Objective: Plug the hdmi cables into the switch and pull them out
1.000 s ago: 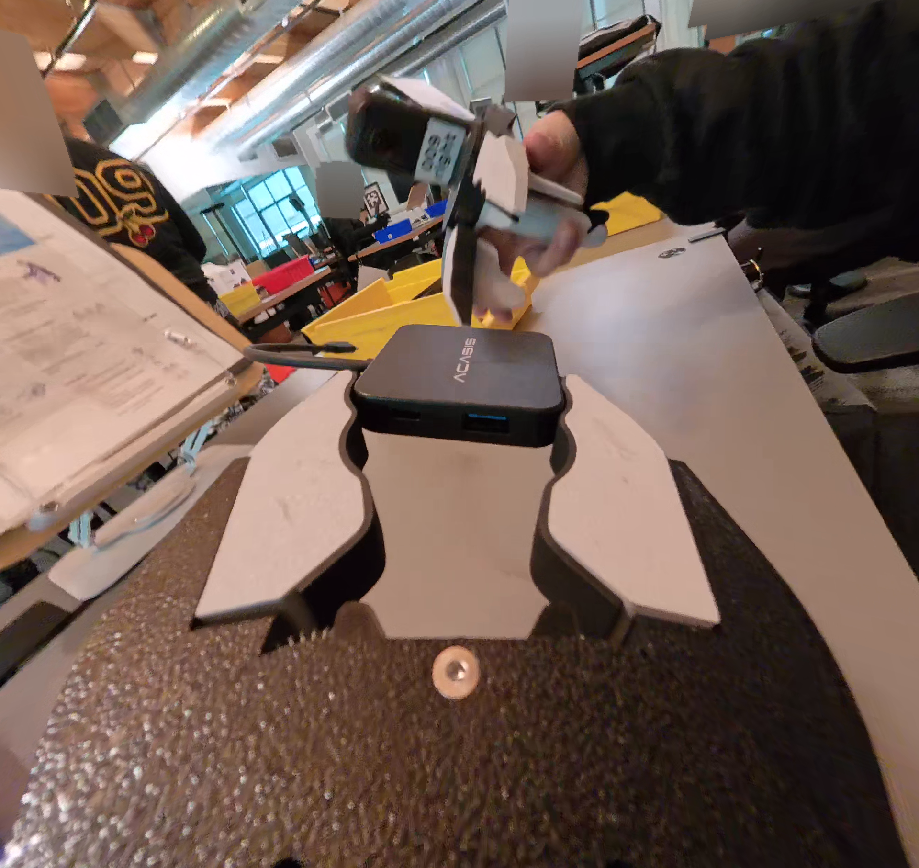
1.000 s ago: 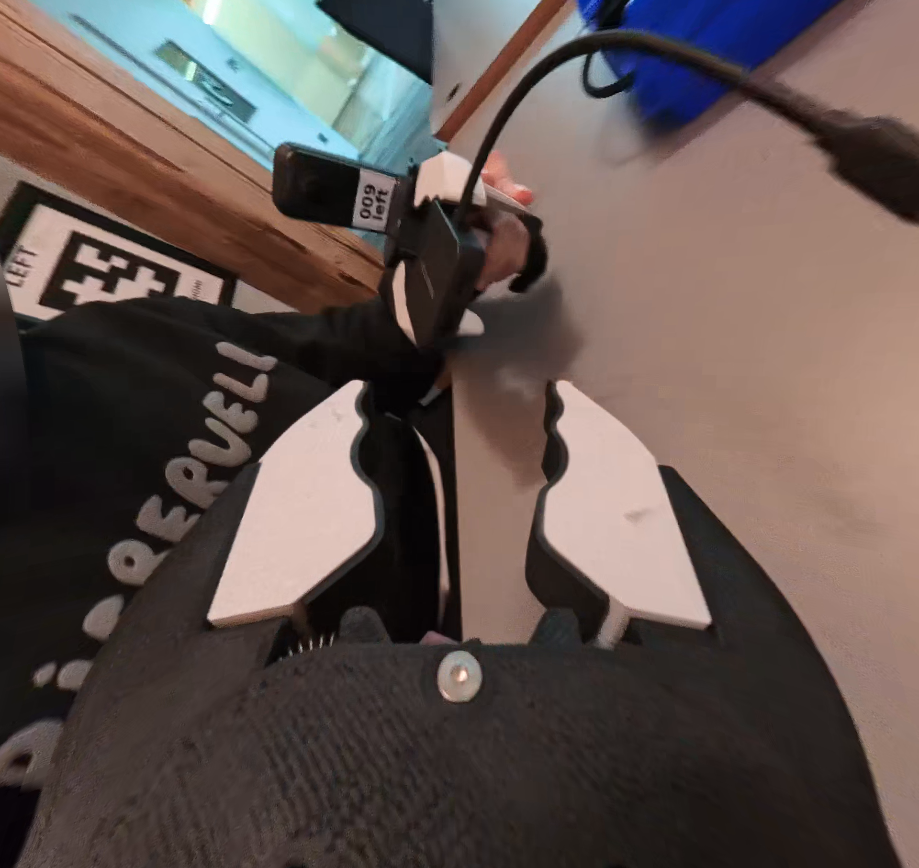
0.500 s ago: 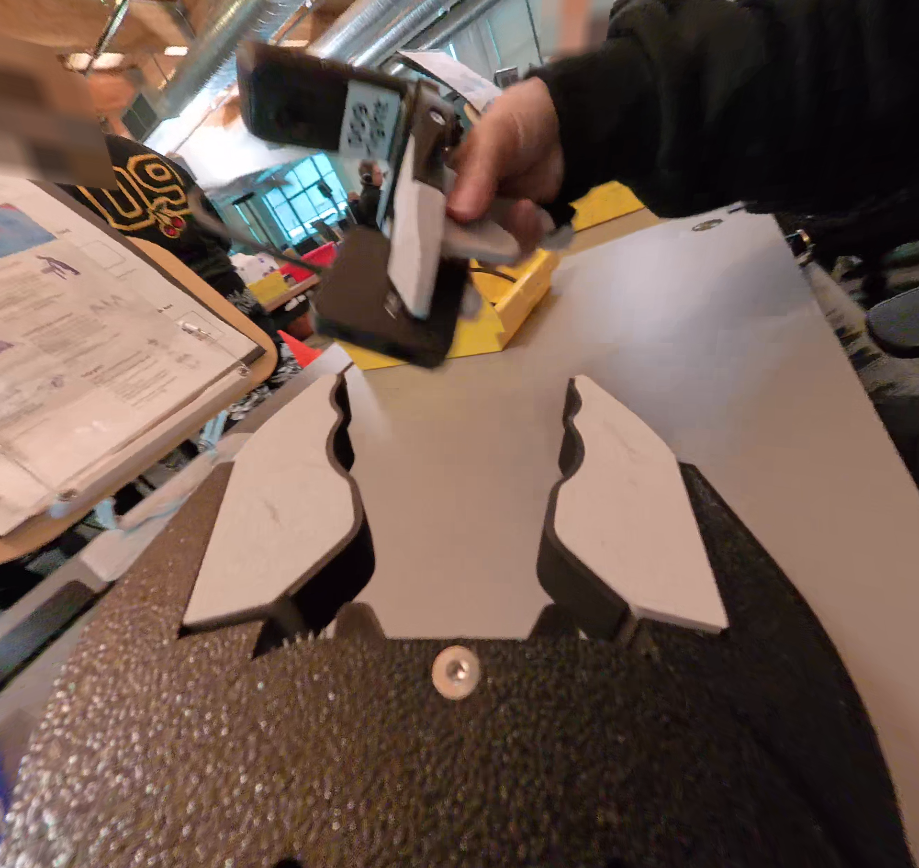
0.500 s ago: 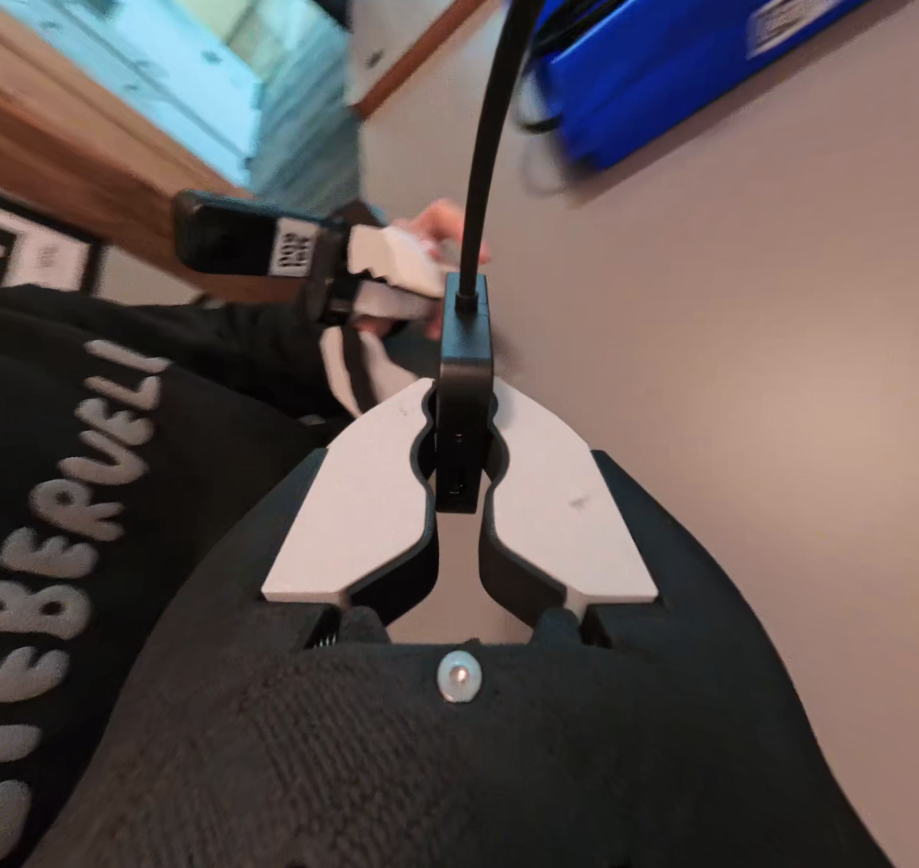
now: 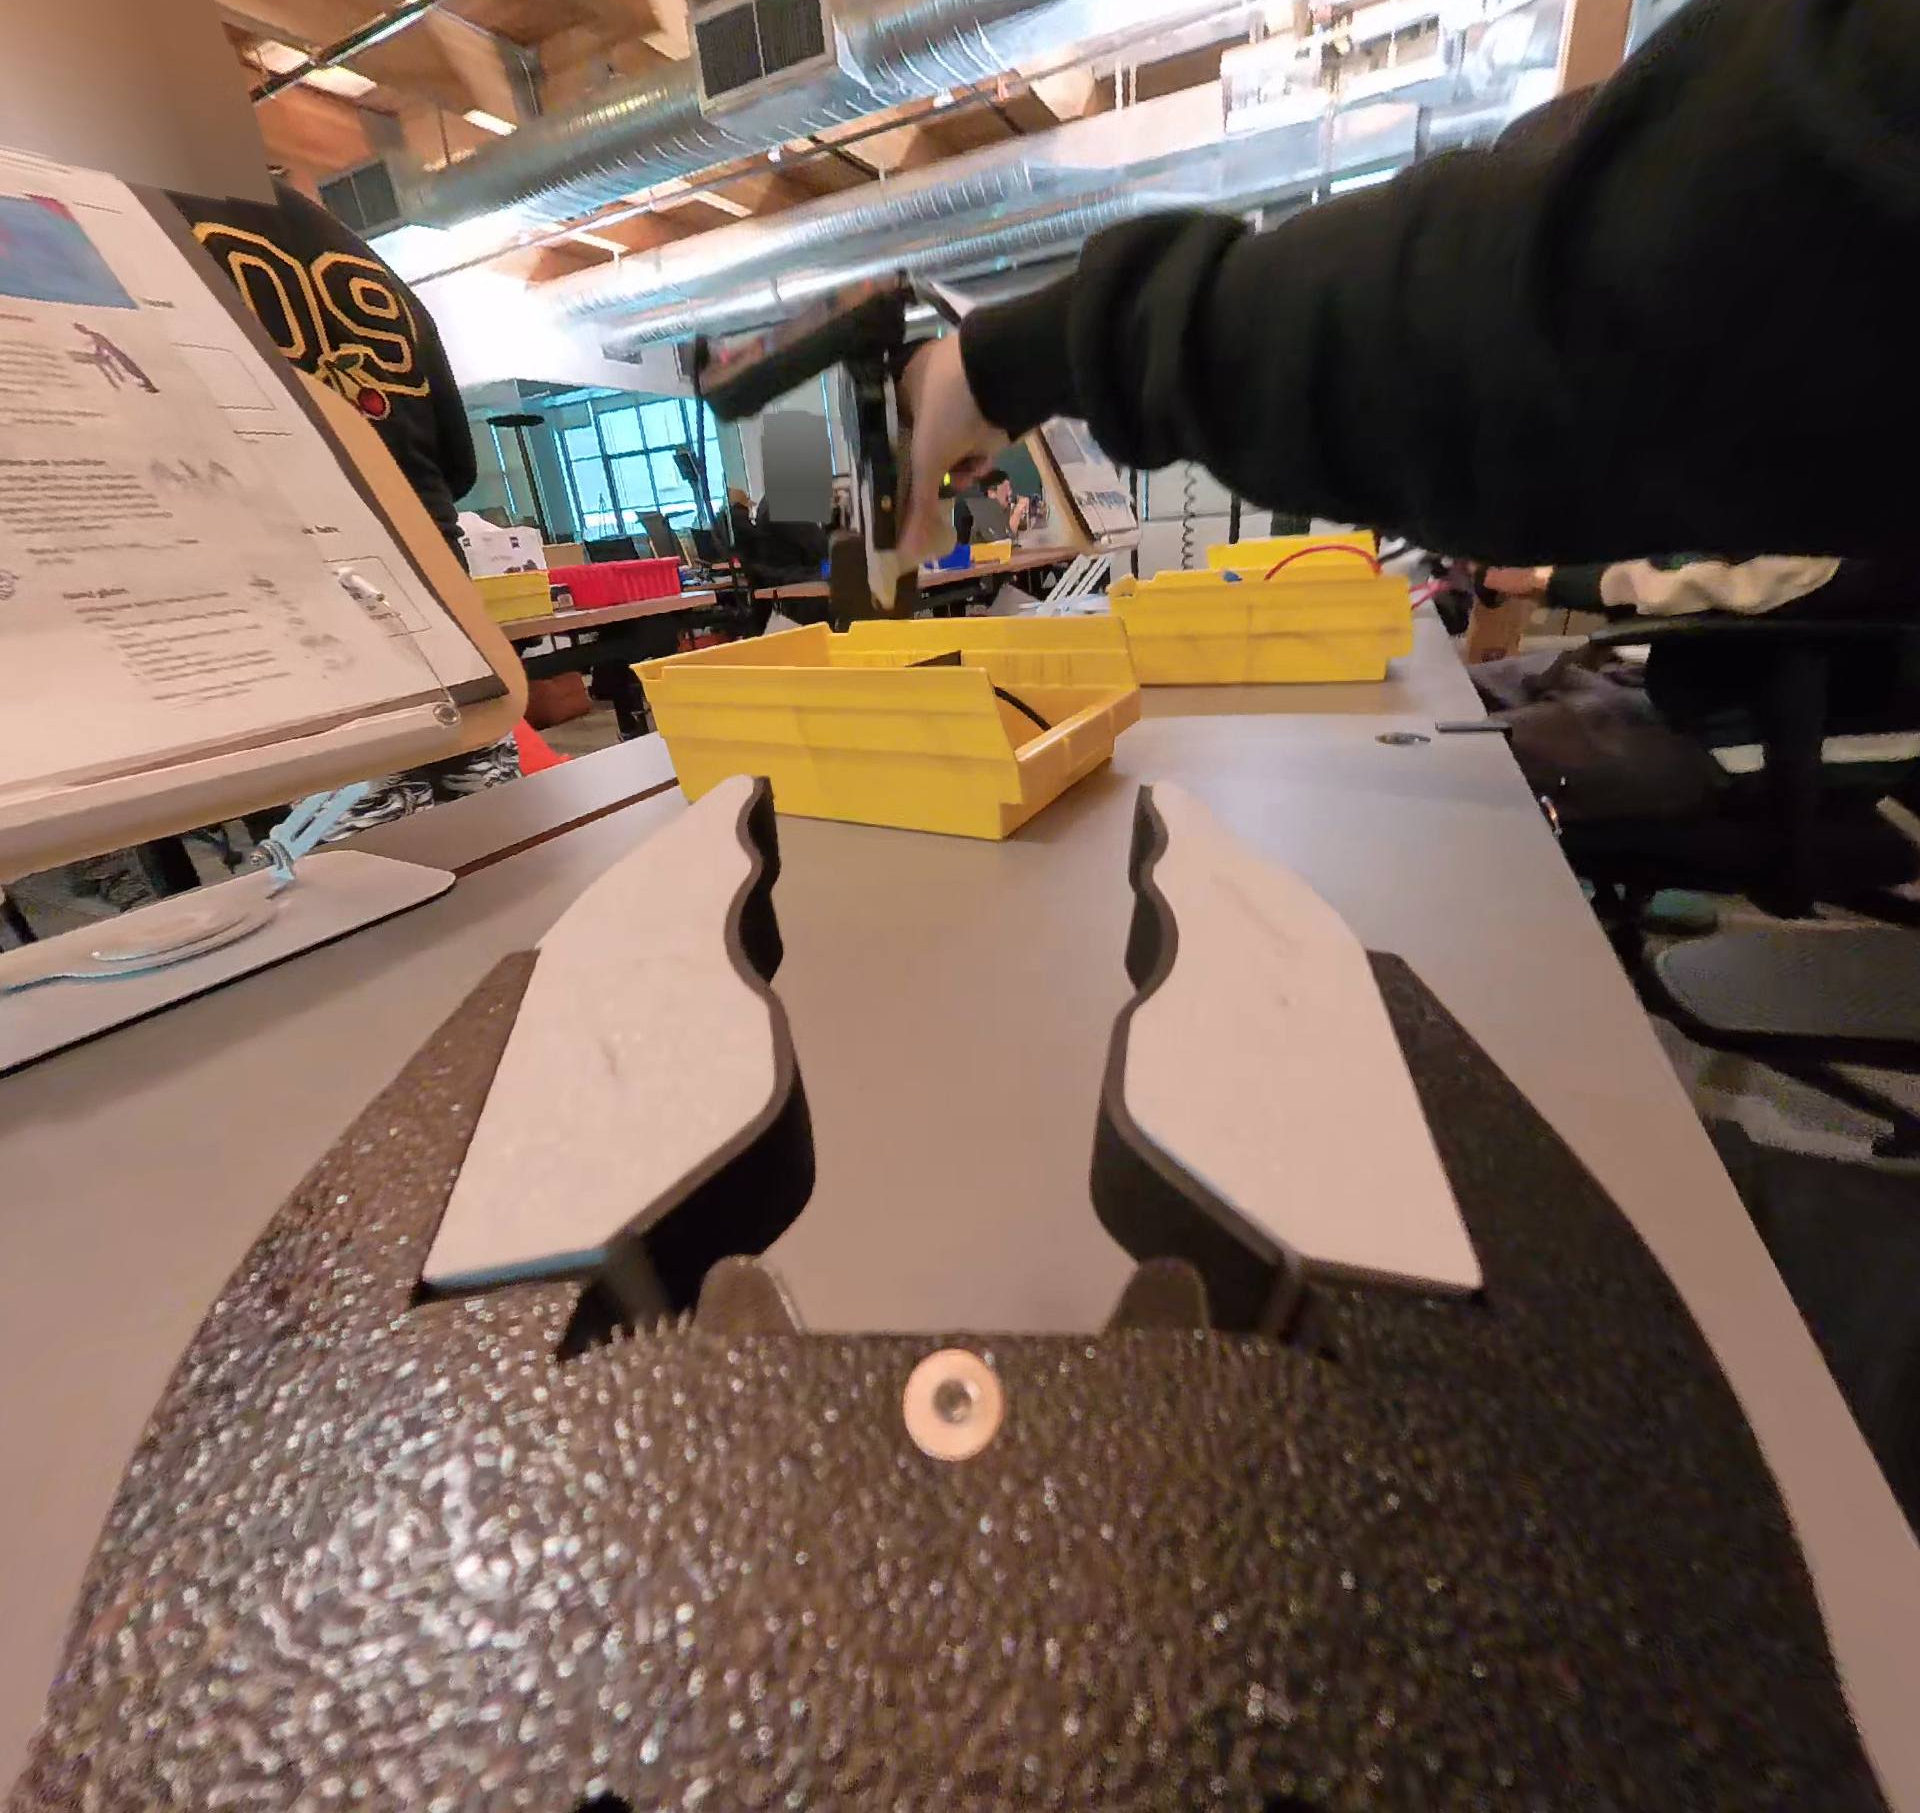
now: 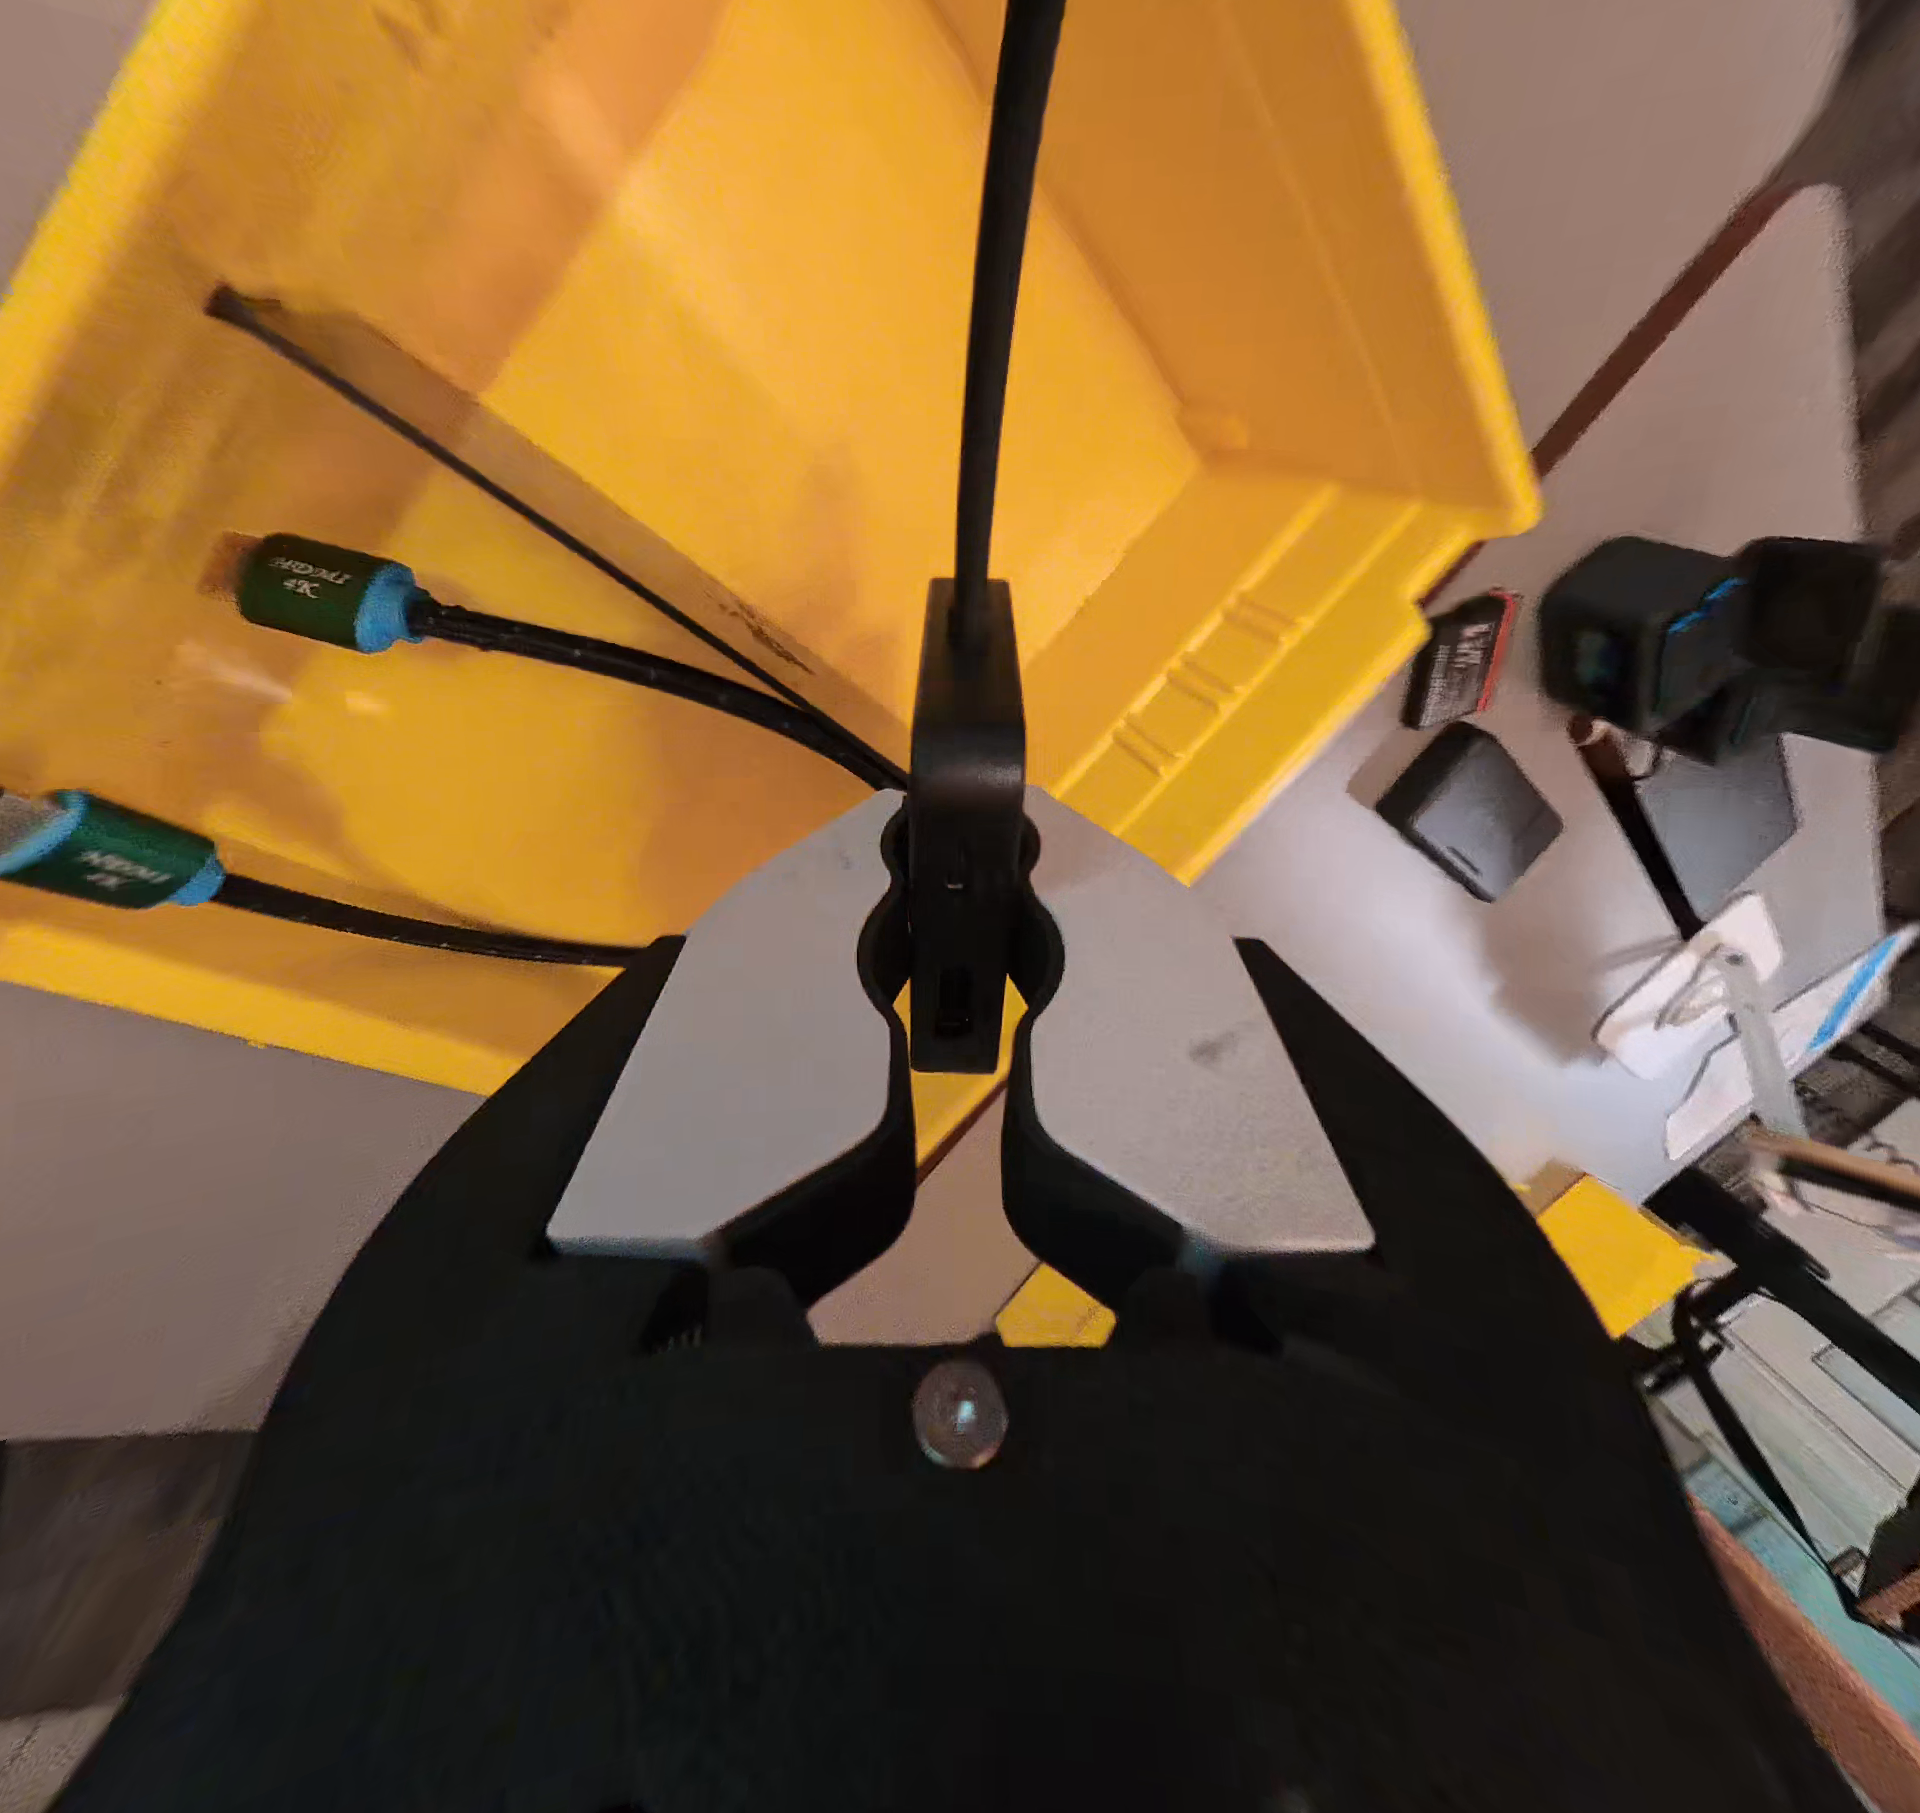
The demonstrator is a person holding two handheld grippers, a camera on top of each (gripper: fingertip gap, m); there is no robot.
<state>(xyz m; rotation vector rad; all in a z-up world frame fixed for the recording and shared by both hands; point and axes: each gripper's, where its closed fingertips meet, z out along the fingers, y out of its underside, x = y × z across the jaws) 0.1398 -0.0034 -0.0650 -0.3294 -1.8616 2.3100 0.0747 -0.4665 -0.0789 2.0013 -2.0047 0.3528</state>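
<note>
Grey table (image 5: pixel 1299 828) carries a yellow bin (image 6: pixel 779 309), and directly above it the switch (image 6: pixel 964 828) hangs edge-on, clamped in the right tool (image 6: pixel 961 890), long axis along the fingers, its lead (image 6: pixel 1013 257) running away. Below in the bin lie two HDMI plugs (image 6: pixel 312 591), pointing left. The left tool (image 5: pixel 951 890), wide open and empty, hovers nearer the bin's front.
</note>
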